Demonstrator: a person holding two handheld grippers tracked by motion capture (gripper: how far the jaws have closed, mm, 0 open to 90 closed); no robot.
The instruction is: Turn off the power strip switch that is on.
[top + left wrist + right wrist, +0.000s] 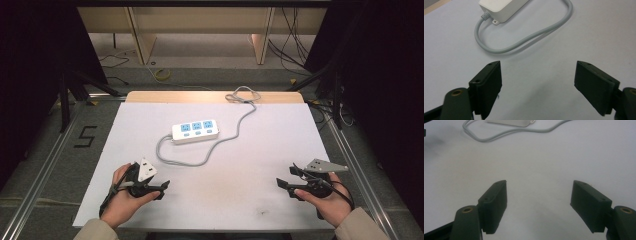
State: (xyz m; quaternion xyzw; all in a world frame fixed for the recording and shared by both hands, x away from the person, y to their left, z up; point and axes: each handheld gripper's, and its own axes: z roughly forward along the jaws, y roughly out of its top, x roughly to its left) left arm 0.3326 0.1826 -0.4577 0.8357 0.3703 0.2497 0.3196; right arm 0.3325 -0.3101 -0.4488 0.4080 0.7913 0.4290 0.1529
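white bench [280, 200] in a dark room, power strip [195, 131] mid-bench with its grey cord [182, 159] looped toward me, so i hold left gripper [161, 188] and right gripper [283, 186] low at the near corners, jaws released and empty, probably to reach it.

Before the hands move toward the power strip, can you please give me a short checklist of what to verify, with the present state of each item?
1. Left tool open with nothing between the jaws: ok.
2. Right tool open with nothing between the jaws: ok.
3. Power strip lies flat on the white table, sockets up: ok.
4. Path from both tools to the strip free of other things: ok.
5. Grey cable loops on the table between the strip and the left tool; it could catch a jaw: not ok.
6. Whether the far end of the cable is plugged in: cannot tell.
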